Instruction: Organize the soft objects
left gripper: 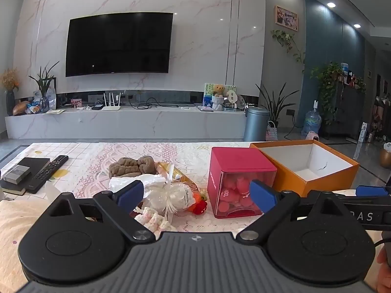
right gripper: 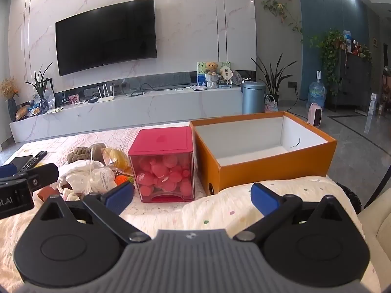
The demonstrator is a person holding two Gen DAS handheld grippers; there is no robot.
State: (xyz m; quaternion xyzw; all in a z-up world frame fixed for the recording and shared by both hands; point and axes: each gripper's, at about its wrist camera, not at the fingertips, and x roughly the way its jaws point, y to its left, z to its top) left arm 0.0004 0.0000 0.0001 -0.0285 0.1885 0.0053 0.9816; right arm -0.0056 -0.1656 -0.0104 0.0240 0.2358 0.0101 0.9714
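Both grippers, the left gripper (left gripper: 196, 195) and right gripper (right gripper: 193, 196), stand spread wide and hold nothing, probably poised to start. Ahead, the soft objects (left gripper: 158, 185) lie heaped left of a red box (left gripper: 234, 161), likely bound for the empty orange box (right gripper: 268, 163). All rest on a lace-covered table (left gripper: 92, 156) facing a wall-mounted television (left gripper: 119, 44).

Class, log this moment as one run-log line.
left tongs open, empty | right tongs open, empty | orange box empty | soft pile untouched
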